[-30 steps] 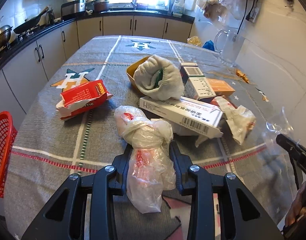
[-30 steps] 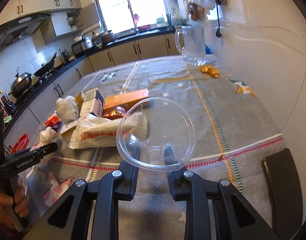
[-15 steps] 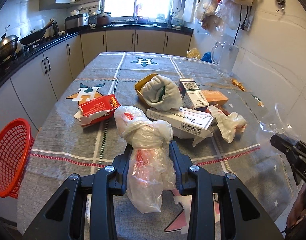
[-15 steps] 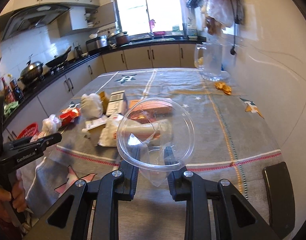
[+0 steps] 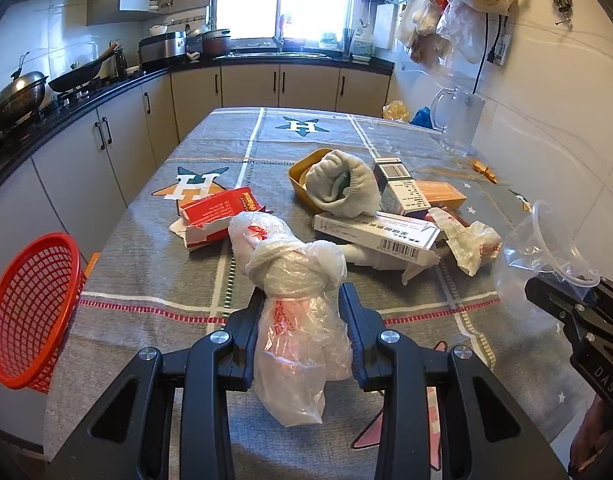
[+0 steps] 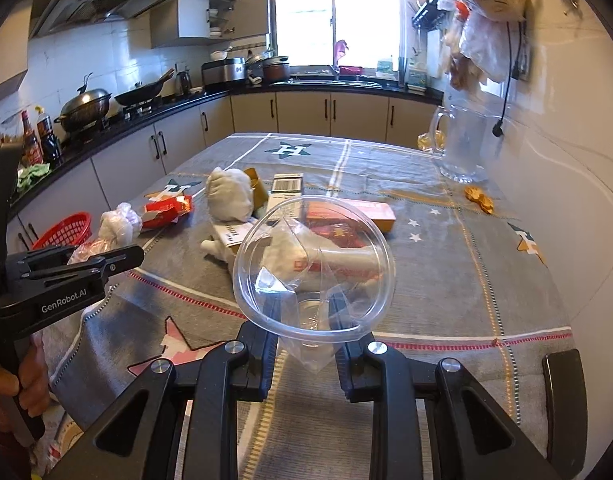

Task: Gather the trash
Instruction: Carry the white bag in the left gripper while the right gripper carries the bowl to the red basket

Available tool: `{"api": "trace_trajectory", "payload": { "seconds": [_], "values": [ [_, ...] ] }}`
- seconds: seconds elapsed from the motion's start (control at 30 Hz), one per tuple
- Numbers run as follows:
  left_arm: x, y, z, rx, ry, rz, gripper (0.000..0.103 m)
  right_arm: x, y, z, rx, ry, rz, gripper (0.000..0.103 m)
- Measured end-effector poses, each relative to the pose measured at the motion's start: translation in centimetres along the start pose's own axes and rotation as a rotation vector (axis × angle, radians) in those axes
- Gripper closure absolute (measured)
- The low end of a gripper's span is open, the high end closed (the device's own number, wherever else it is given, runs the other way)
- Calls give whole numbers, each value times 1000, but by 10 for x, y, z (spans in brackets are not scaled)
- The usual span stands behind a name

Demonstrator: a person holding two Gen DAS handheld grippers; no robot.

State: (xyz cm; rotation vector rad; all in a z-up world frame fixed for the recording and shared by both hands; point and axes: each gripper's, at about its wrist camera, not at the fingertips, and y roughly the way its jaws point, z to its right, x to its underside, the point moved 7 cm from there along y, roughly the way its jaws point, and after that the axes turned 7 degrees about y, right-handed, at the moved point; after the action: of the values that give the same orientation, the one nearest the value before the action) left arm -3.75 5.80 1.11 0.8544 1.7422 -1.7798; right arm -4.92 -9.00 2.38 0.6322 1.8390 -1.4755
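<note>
Left hand-held gripper (image 5: 302, 320) is clamped on the knotted plastic bag (image 5: 296, 280); right hand-held gripper (image 6: 302, 320) is clamped on the clear plastic cup (image 6: 312, 268), which seems to have film tucked inside. Compared with a second ago, both have backed off from the litter pile on the surface (image 5: 154, 276), lifting their loads clear. The red basket (image 5: 30, 308) now shows more fully at the left edge, probably the drop point. Boxes and wrappers remain uncollected.

White tube (image 5: 366, 254) half-hidden beneath barcoded carton (image 5: 378, 234); box print illegible.
</note>
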Motion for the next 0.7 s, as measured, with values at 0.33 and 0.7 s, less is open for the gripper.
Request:
{"api": "trace_trajectory", "payload": {
  "seconds": [0.33,0.7],
  "values": [
    [3,-5,-12,-1,-18,10,69,-1,5,-20,-6,-43,-8,76],
    [6,-17,-37,-21,-62,35,69,-7,9,-49,-28,-97,-7,76]
  ]
}}
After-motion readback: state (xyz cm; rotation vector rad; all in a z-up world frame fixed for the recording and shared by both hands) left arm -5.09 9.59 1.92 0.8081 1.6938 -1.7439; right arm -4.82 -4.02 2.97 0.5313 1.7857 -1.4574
